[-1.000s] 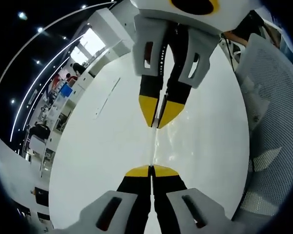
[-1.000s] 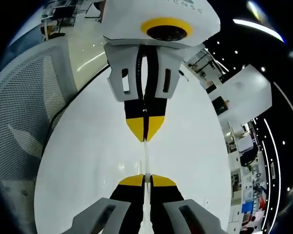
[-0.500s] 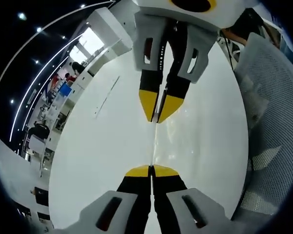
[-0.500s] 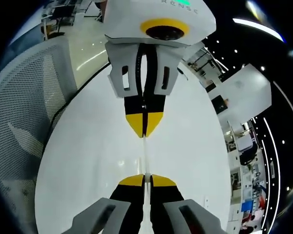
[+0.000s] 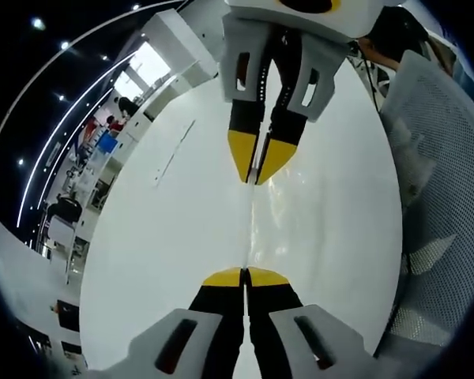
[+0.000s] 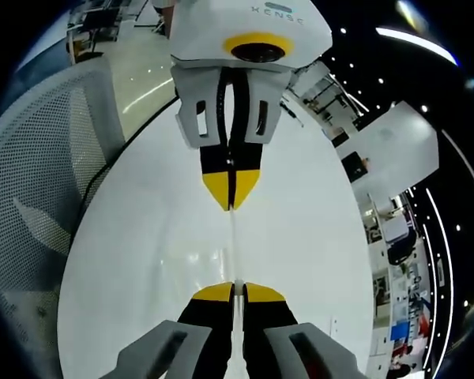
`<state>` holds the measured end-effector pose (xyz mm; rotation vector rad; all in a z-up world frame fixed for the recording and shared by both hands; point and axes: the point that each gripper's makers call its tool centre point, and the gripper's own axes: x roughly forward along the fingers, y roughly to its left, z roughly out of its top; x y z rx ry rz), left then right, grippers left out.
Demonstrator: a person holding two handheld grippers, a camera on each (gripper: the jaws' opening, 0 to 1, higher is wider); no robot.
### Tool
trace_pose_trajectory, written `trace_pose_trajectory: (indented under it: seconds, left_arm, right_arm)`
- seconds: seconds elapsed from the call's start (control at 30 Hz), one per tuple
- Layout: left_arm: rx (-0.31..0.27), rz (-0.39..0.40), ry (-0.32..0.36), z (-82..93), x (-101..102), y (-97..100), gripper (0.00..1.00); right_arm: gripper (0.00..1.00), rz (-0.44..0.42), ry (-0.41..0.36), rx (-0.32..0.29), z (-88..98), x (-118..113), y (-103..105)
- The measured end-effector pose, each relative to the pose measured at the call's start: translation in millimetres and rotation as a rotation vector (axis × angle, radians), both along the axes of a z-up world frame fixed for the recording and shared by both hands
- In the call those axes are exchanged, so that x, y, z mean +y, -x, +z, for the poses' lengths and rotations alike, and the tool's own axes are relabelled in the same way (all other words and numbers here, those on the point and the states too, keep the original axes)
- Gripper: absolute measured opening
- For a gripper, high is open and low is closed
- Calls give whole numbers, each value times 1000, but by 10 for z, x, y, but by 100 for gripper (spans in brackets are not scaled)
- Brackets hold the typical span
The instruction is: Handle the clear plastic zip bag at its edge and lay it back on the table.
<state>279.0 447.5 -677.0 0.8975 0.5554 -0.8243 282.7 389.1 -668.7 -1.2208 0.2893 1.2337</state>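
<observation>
The clear plastic zip bag (image 5: 251,229) hangs edge-on as a thin see-through strip over the white table (image 5: 158,237), stretched between the two grippers. In the left gripper view my left gripper (image 5: 245,273) is shut on the bag's near edge. My right gripper (image 5: 257,178) faces it from the top, shut on the far edge. The right gripper view shows the same from the other end. There my right gripper (image 6: 233,287) pinches the bag (image 6: 233,245), and my left gripper (image 6: 231,204) pinches it opposite.
A white mesh chair (image 5: 442,197) stands beside the table's edge, also visible as the mesh chair (image 6: 31,181) in the right gripper view, with a black cable (image 6: 103,178) running by it. Desks and people fill the far room (image 5: 103,142).
The two grippers have drawn a little farther apart, each staying shut on the bag, so the strip of bag between them looks longer.
</observation>
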Motion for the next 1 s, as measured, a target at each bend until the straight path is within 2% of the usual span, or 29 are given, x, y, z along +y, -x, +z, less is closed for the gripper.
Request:
trace_pose_trajectory:
  seconds: [0.1,0.3,0.43,0.5,1.0]
  left_arm:
    - [-28,-11,7,30,-9,-29,0]
    - [-34,-8,31,60,-37,-13,0]
    - [-42,-12,42,85,-81,-11,5]
    - [-46,-17,32,77,-94,-8,0]
    - [-21,-2,-5,7,-38,9,0]
  right_arm:
    - [0,-8,-2,-6,35,-9,-17]
    - [0,-13,-13,-6,56,-7,4]
    - [0,-3,-14,-5,50,31,48]
    - [0,3,-12,-6,45,49,59]
    - [0,9,-10,0,15,66,83]
